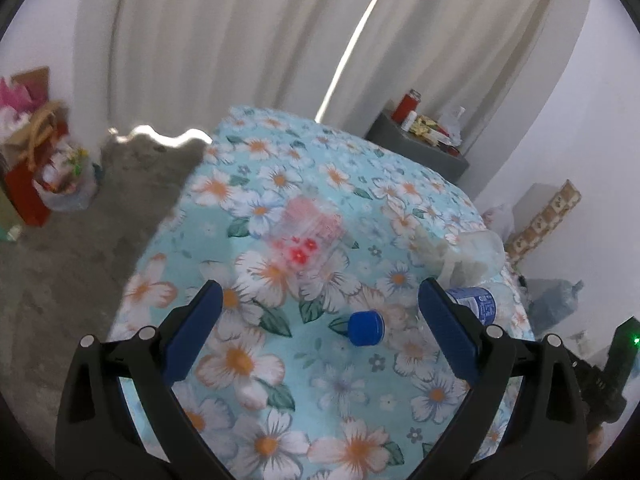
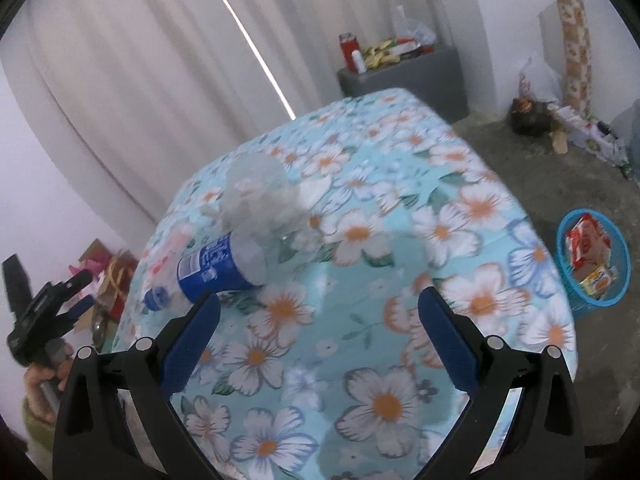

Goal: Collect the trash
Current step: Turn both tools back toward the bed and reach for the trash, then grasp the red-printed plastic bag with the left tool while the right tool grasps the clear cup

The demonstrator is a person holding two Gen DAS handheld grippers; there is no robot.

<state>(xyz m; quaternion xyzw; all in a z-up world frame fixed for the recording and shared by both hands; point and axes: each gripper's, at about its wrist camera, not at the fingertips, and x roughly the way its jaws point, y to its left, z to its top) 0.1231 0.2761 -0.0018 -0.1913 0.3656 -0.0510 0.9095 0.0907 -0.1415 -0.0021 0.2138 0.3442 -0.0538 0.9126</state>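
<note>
Both the left hand-held gripper (image 1: 320,300) and the right hand-held gripper (image 2: 318,306) hover with jaws spread wide, holding nothing. A blue-capped plastic bottle (image 2: 218,266) lies on the floral surface (image 2: 400,264) beside what looks like crumpled clear plastic (image 2: 260,196), blurred.

Clear plastic bottle (image 2: 224,264) (glossy blue label), matt floral cloth tablecloth (image 2: 360,320), rough floor (image 1: 60,260)

Floral table (image 1: 280,360), bottle (image 2: 220,264), clear wrappers (image 1: 308,232)
</note>
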